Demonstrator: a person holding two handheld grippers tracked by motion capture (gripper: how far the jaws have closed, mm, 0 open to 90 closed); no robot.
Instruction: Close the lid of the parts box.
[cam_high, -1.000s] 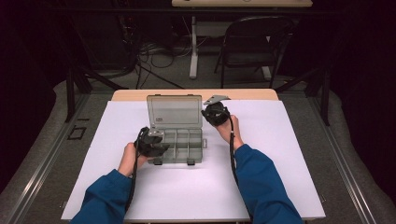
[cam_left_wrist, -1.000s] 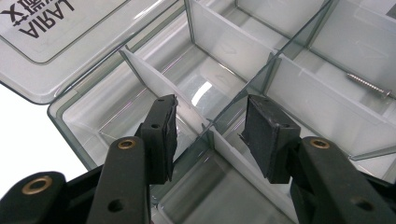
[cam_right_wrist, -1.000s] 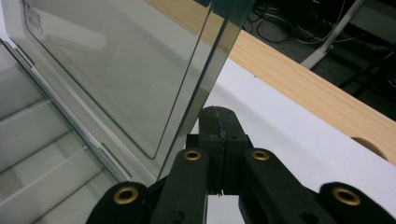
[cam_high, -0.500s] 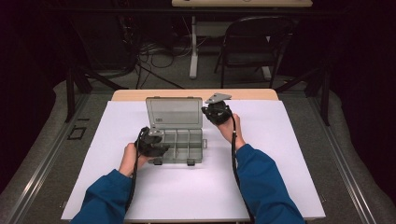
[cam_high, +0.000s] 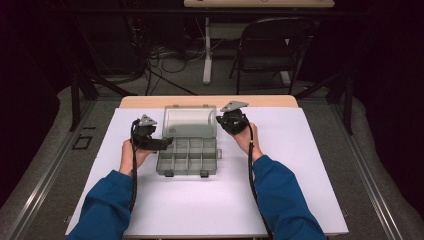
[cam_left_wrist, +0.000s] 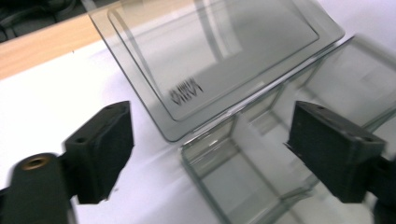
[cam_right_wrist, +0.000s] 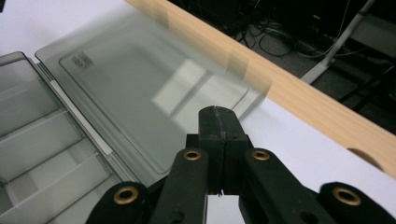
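So I'm looking down at the clear plastic organizer box (cam_high: 187, 156) sitting open in the middle of the white-covered bench (cam_high: 310, 190), divided tray toward me and its lid (cam_high: 190, 121) folded back toward the far wooden edge. My left tongs (cam_high: 167, 143) are just off the left side of the tray, and in the left gripper view the two black pads (cam_left_wrist: 100, 149) stand wide apart; they've just been opening, and nothing is pinched between them, the tray corner and lid just sit beyond the gap. My right tongs (cam_high: 222, 120) are up at the lid's right edge. In the right gripper view the jaws are pressed flat together with no gap, and the tip (cam_right_wrist: 219, 126) sits right over the lid's corner, though I can't tell if it's actually touching the plastic or pinching anything. The lid looks a bit blurred in that view.
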